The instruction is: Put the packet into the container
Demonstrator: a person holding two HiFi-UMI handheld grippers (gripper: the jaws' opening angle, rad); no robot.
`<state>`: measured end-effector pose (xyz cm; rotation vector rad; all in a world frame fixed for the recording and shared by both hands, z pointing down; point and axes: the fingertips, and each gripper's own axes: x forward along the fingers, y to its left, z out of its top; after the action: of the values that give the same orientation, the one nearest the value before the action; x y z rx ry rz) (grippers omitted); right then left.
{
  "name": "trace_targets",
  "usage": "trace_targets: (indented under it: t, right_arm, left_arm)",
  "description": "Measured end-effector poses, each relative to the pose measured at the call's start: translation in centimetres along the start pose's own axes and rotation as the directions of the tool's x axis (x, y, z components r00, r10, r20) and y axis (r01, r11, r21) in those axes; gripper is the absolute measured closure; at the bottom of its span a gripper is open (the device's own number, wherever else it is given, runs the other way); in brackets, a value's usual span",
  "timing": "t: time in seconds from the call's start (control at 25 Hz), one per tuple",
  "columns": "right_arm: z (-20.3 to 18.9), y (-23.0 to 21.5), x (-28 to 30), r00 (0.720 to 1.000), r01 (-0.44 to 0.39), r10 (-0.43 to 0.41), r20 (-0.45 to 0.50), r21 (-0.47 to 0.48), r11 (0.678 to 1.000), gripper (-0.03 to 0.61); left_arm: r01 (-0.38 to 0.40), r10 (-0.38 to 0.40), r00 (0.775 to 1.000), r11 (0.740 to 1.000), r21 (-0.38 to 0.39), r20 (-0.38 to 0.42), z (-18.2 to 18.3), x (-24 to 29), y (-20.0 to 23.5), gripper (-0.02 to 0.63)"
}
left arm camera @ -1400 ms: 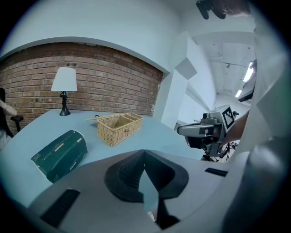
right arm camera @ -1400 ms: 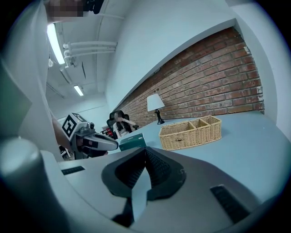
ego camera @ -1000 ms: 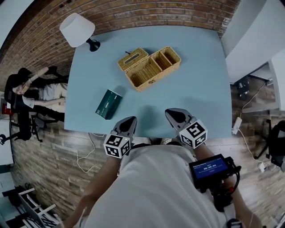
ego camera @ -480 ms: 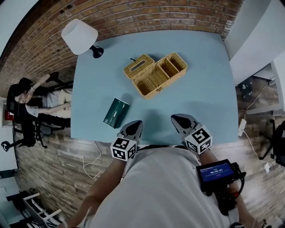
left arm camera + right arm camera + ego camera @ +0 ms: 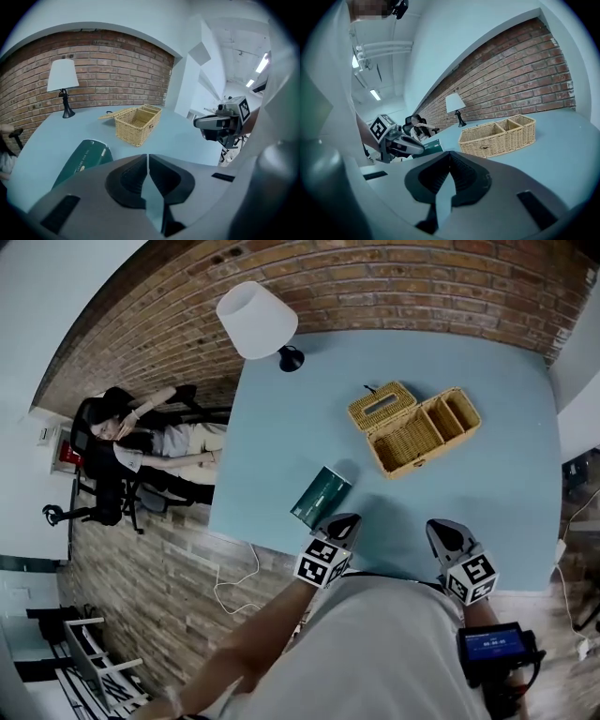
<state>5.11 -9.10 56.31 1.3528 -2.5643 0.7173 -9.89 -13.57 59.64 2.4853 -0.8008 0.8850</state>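
A dark green packet [image 5: 320, 496] lies flat near the front left edge of the pale blue table [image 5: 281, 427]. It also shows low and to the left in the left gripper view as the packet [image 5: 82, 159]. The wicker container [image 5: 417, 427] sits mid-table with its lid flipped open to the left and several empty compartments showing. My left gripper [image 5: 342, 524] hovers just right of the packet's near end, jaws shut and empty. My right gripper [image 5: 442, 533] hangs over the front edge below the container, also shut and empty.
A white-shaded lamp [image 5: 258, 320] stands on the table's far left corner before a brick wall. A person sits in a chair [image 5: 112, 427] left of the table. Cables lie on the wooden floor [image 5: 234, 568] below the table's front edge.
The head view has swung left, so table and grippers sit further right in the picture. My left gripper now stands closer to the packet. Both grippers stay shut.
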Motion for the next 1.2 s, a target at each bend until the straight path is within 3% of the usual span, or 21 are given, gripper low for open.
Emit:
trace_targets:
  t: [0.24, 0.4, 0.6, 0.72, 0.88, 1.08, 1.2]
  right_arm:
    - [-0.1, 0.5, 0.9, 1.0, -0.015, 0.015, -0.016, 0.009, 1.0, 0.569]
    - [-0.3, 0.4, 1.1, 1.0, -0.012, 0.013, -0.015, 0.02, 1.0, 0.568]
    - [-0.2, 0.1, 1.3, 1.0, -0.001, 0.001, -0.01, 0.03, 1.0, 0.569]
    - [-0.1, -0.2, 1.4, 1.0, 0.01, -0.009, -0.013, 0.034, 0.999, 0.568]
    - [-0.4, -0.7, 1.2, 0.999, 0.031, -0.03, -0.02, 0.045, 0.999, 0.568]
    - [-1.0, -0.9, 0.9, 0.998, 0.054, -0.052, -0.03, 0.062, 0.997, 0.568]
    - [-1.2, -1.0, 0.4, 0.997, 0.074, -0.072, -0.033, 0.073, 0.995, 0.568]
  left_arm:
    - [-0.052, 0.053, 0.996, 0.999, 0.014, -0.071, -0.6, -0.8, 3.2, 0.594]
    - [-0.08, 0.085, 0.99, 0.995, 0.054, -0.113, -0.1, -1.4, 5.0, 0.472]
    - [-0.115, 0.135, 0.976, 0.986, 0.12, -0.172, -0.1, -1.7, 7.7, 0.432]
    - [-0.13, 0.165, 0.958, 0.979, 0.159, -0.232, -0.7, -1.7, 9.4, 0.388]
    - [-0.13, 0.181, 0.921, 0.978, 0.165, -0.344, -2.3, -1.1, 11.3, 0.285]
    - [-0.093, 0.127, 0.868, 0.991, 0.093, -0.479, -4.7, 0.2, 13.0, 0.221]
    - [-0.086, 0.095, 0.846, 0.995, 0.042, -0.525, -5.4, 0.2, 13.2, 0.221]
